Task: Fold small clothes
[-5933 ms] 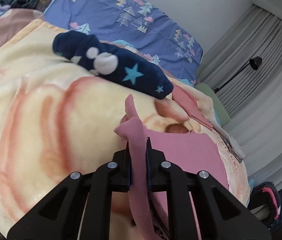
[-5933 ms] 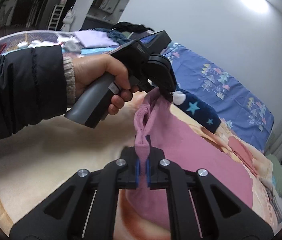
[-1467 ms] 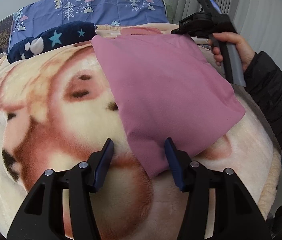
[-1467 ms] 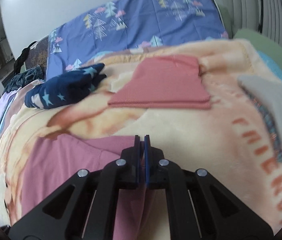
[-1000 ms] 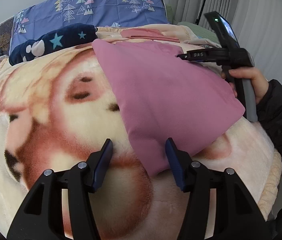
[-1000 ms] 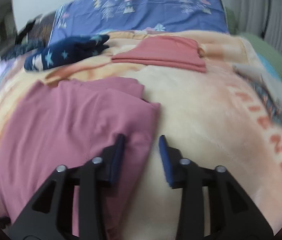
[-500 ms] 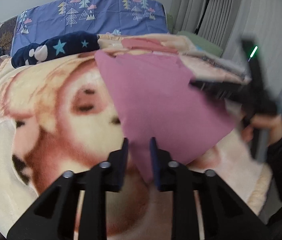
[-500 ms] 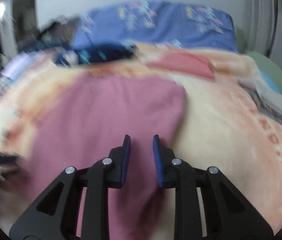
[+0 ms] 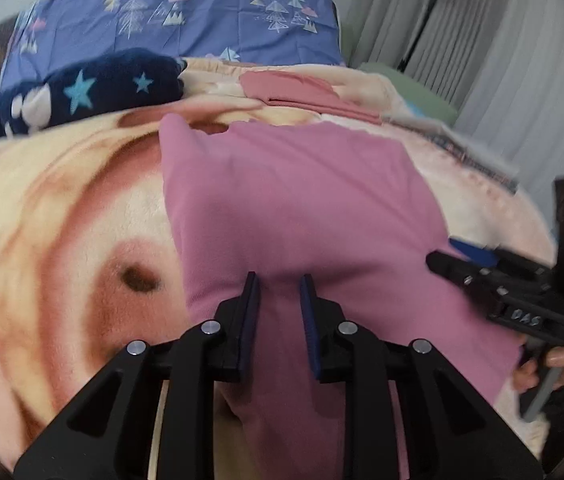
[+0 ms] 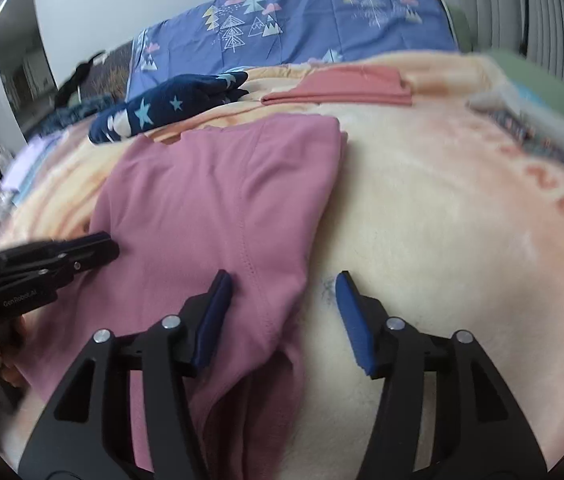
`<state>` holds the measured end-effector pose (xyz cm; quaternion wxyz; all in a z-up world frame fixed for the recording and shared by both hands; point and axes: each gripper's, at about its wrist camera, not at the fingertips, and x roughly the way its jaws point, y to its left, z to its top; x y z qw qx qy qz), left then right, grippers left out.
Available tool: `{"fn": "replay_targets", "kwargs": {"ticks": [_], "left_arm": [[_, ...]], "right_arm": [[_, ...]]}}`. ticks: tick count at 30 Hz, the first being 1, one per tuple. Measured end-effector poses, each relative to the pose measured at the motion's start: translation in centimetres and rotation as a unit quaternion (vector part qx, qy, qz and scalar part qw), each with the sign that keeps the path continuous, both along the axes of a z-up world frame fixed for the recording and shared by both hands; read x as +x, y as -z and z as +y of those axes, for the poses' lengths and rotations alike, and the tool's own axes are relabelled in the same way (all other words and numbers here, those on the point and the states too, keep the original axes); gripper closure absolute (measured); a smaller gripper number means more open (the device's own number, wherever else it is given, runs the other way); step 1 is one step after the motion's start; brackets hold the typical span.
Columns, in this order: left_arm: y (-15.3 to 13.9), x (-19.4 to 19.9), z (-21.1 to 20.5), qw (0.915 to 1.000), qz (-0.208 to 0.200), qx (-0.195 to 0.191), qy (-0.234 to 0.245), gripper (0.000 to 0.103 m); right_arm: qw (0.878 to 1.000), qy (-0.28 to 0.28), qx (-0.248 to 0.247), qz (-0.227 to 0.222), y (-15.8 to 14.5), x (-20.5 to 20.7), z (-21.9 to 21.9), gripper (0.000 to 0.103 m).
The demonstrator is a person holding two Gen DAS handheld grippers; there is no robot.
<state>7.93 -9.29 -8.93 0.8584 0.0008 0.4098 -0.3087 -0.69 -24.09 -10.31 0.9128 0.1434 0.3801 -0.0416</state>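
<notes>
Midway: pink cotton garment (image 9: 302,208) folded flat on fleece blanket (image 9: 50,208); left gripper (image 9: 278,300) jaws narrowly apart over cloth, right gripper (image 10: 280,296) jaws just spreading, straddling its edge; salmon piece (image 10: 342,84) already folded

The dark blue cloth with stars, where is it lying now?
In both wrist views the dark blue cloth with stars lies at the upper left, on the blanket beyond the pink garment, just before the blue pillow.

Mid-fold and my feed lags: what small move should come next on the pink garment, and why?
Probably close both tongs on its near edge. The pink garment lies flat, the left tongs have fabric between unclamped pads, and the right tongs, just opening, straddle its right edge.
</notes>
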Motion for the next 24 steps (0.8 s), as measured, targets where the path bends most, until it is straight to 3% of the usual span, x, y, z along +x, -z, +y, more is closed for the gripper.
{"fn": "replay_targets", "kwargs": {"ticks": [8, 13, 15, 16, 17, 19, 24], "left_arm": [[-2.6, -0.5, 0.7, 0.9996, -0.016, 0.003, -0.023, 0.08], [-3.9, 2.6, -0.3, 0.9993, -0.027, 0.0, -0.027, 0.078], [-1.8, 5.0, -1.2, 0.995, -0.029, 0.076, -0.057, 0.077], [-0.6, 5.8, -0.9, 0.9936, -0.021, 0.09, -0.066, 0.063], [0.2, 6.5, 0.0, 0.9941, -0.008, 0.074, -0.079, 0.051], [0.4, 7.2, 2.4, 0.9948, 0.035, -0.003, -0.095, 0.05], [-1.0, 6.0, 3.6, 0.9953, 0.033, -0.025, -0.087, 0.051]], "right_arm": [[1.0, 0.0, 0.014, -0.004, 0.0, -0.1, 0.0, 0.046], [1.0, 0.001, 0.013, -0.004, 0.0, -0.1, -0.1, 0.046], [1.0, 0.0, 0.014, -0.005, 0.0, -0.1, -0.1, 0.046], [1.0, 0.0, 0.016, -0.006, 0.0, -0.2, -0.1, 0.045], [1.0, -0.001, 0.017, -0.007, 0.0, -0.3, -0.2, 0.045], [1.0, 0.0, 0.021, -0.007, 0.1, -0.4, -0.2, 0.044], [1.0, 0.0, 0.029, -0.007, 0.1, -0.3, -0.3, 0.043]]}}
